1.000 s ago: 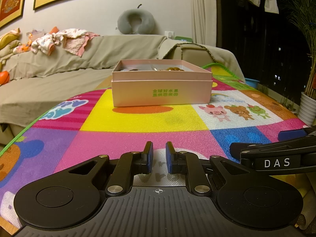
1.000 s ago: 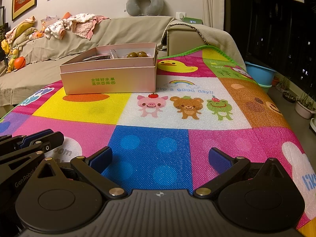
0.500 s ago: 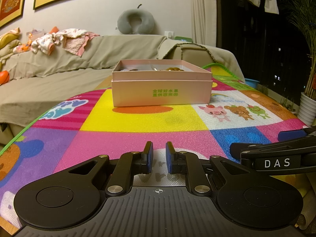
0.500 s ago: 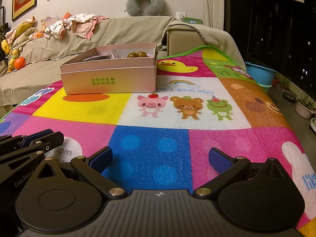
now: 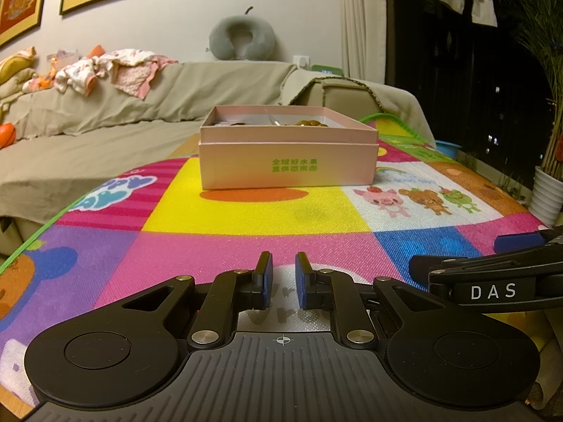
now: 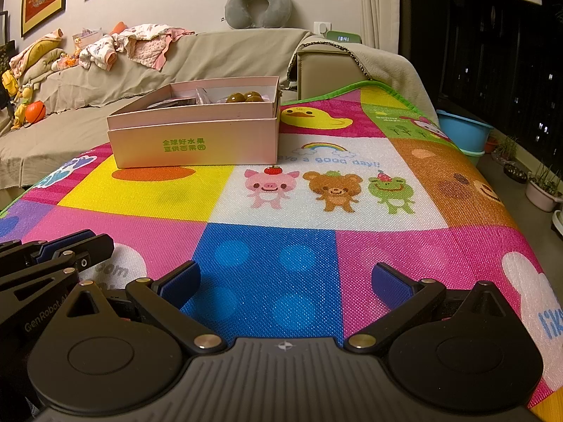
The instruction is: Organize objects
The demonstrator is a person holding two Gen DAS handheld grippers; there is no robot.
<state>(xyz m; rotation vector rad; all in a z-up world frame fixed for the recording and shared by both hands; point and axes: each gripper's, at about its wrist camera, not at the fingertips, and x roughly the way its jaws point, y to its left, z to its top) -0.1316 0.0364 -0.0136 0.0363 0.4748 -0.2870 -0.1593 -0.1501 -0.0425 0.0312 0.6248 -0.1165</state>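
Pink box point(image 5: 288, 163) on the play mat point(image 5: 257, 218), both hand-held grippers low at the near edge.

The box lay with its long side facing the grippers, long axis running left to right, lid off, brown round pieces point(image 6: 244, 97) in its far right corner. The left hand-held gripper point(image 5: 283, 281) had its pads nearly together, holding nothing; the right hand-held gripper point(image 6: 286, 281) stood wide apart. Behind them were a draped sofa point(image 5: 105, 119), a grey neck pillow point(image 5: 242, 38) and dark windows.
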